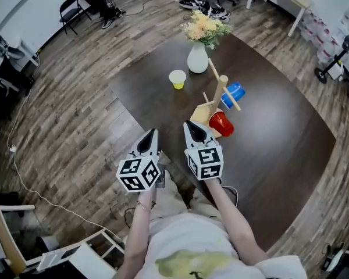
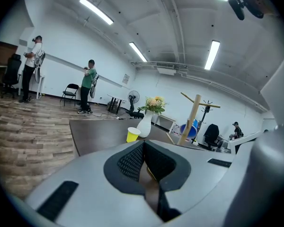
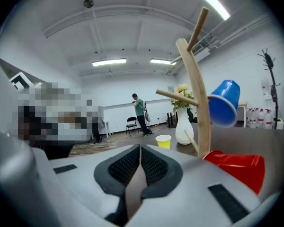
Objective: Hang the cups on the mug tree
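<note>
A dark worktop (image 1: pixel 279 138) stood on a wood-plank floor (image 1: pixel 64 97). The left claw (image 1: pixel 150 135) and right claw (image 1: pixel 191 127) were closed, empty.

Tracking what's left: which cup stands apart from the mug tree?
The yellow cup, upright beside the white vase; blue cup and red cup are at the tree.

Wood-plank floor (image 1: pixel 64 97), white walls (image 2: pixel 61 46), ceiling strip lights (image 2: pixel 95 11)
</note>
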Demonstrator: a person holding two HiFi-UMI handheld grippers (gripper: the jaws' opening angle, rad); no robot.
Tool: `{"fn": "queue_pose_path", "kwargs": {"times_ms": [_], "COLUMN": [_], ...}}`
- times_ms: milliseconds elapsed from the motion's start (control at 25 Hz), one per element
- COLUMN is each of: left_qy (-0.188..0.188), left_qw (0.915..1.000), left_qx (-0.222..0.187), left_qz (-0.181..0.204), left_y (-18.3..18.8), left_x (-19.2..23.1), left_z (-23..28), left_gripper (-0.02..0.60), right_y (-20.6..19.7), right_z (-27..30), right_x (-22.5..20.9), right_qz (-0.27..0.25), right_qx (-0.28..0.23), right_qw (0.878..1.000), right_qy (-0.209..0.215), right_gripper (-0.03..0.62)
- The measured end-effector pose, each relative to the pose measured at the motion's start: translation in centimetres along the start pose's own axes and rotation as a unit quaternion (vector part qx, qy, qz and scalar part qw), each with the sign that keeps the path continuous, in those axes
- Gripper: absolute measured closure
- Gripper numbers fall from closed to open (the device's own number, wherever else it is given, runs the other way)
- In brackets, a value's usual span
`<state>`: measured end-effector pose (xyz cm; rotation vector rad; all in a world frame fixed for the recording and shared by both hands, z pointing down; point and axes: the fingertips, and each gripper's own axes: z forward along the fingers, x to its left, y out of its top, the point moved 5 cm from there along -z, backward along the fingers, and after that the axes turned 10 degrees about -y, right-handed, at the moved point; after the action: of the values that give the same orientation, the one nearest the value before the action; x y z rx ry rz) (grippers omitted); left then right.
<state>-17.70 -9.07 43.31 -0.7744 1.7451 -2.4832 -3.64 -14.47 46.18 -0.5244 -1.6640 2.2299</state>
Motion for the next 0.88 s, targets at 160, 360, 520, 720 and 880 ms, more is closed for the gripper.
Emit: {"fn": "queue_pose_path", "kwargs": {"times_ms": [160, 360, 520, 720, 880], "left_qy": [-0.026, -0.05, -0.074, -0.102, -0.115], "left_qw": [0.9995, 0.9982, 0.9962, 0.9924, 0.9905], "left_qx": [0.012, 0.028, 0.042, 0.061, 0.069], "left_qz": [0.011, 0.015, 0.021, 0.031, 0.029], "left_y": [1.0, 2.9, 3.8, 4.1, 4.4], "left_x": [3.3, 7.5, 9.7, 11.1, 12.2], "left_z": [1.8, 3.8, 5.4, 6.6, 7.5], "left_gripper": [0.558, 0.558, 0.558, 0.558, 0.558], "right_y": [-0.5, -1.0, -1.5, -1.7, -1.8], "right_z": [3.4, 7.5, 9.8, 11.9, 13.9], "right_x": [0.7, 2.0, 2.1, 1.6, 0.9], "right_qz": [0.014, 0.018, 0.022, 0.035, 0.043], "right_qx": [-0.002, 0.003, 0.01, 0.007, 0.009], "right_qw": [0.999, 0.998, 0.995, 0.99, 0.985], "right_qy": [-0.03, -0.064, -0.094, -0.134, -0.165], "right_gripper": [0.568, 0.568, 0.568, 0.567, 0.566]}}
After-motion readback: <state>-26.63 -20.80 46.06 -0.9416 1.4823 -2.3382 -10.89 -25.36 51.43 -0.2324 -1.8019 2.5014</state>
